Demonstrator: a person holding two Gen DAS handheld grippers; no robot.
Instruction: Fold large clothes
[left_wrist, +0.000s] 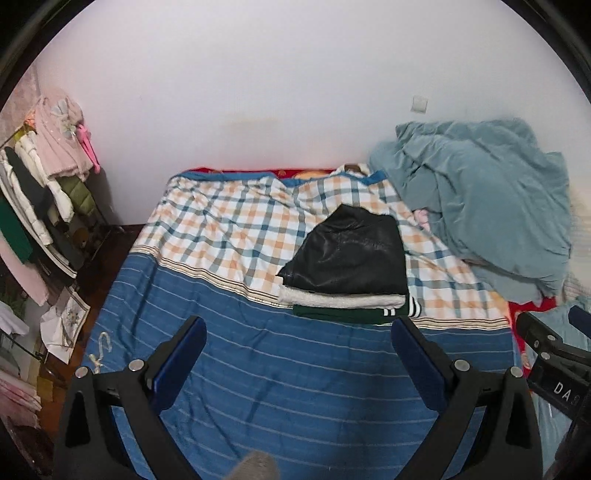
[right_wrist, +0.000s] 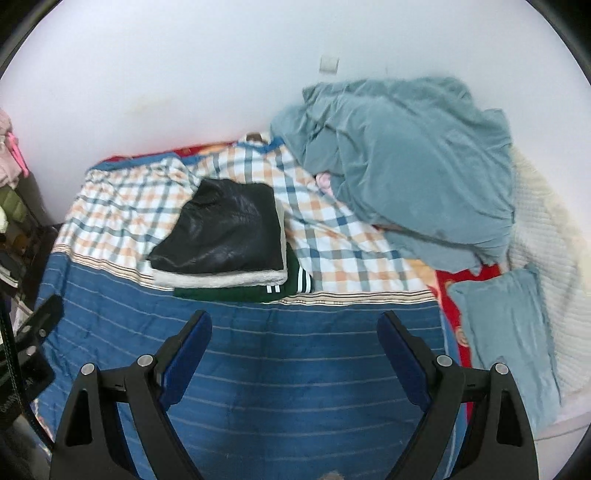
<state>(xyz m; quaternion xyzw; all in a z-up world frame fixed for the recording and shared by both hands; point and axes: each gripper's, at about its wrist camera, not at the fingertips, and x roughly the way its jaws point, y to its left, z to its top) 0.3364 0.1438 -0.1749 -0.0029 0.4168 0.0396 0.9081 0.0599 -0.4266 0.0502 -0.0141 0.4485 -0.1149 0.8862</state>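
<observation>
1. Left wrist view: the left gripper (left_wrist: 299, 326) hangs above the blue striped part of the bedcover (left_wrist: 280, 369), jaws wide apart, holding nothing.
2. Right wrist view shows the same of the right gripper (right_wrist: 295, 321) — jaws spread, empty, over the bedcover.
3. A folded stack sits at the middle of the bed: a black leather-look garment (right_wrist: 225, 232) on top, a white fleecy layer (right_wrist: 221, 278) beneath, a dark green piece with white stripes (right_wrist: 291, 282) at the bottom.
4. My read is that this stack is finished and the step in hand is fetching another item.
5. That calls for reaching right toward the grey-blue heap (right_wrist: 406, 166) against the wall — a bulky, limp mass likely needing both grippers.
6. No containers show; a clothes rack (left_wrist: 40, 192) stands left, hung with garments.
</observation>
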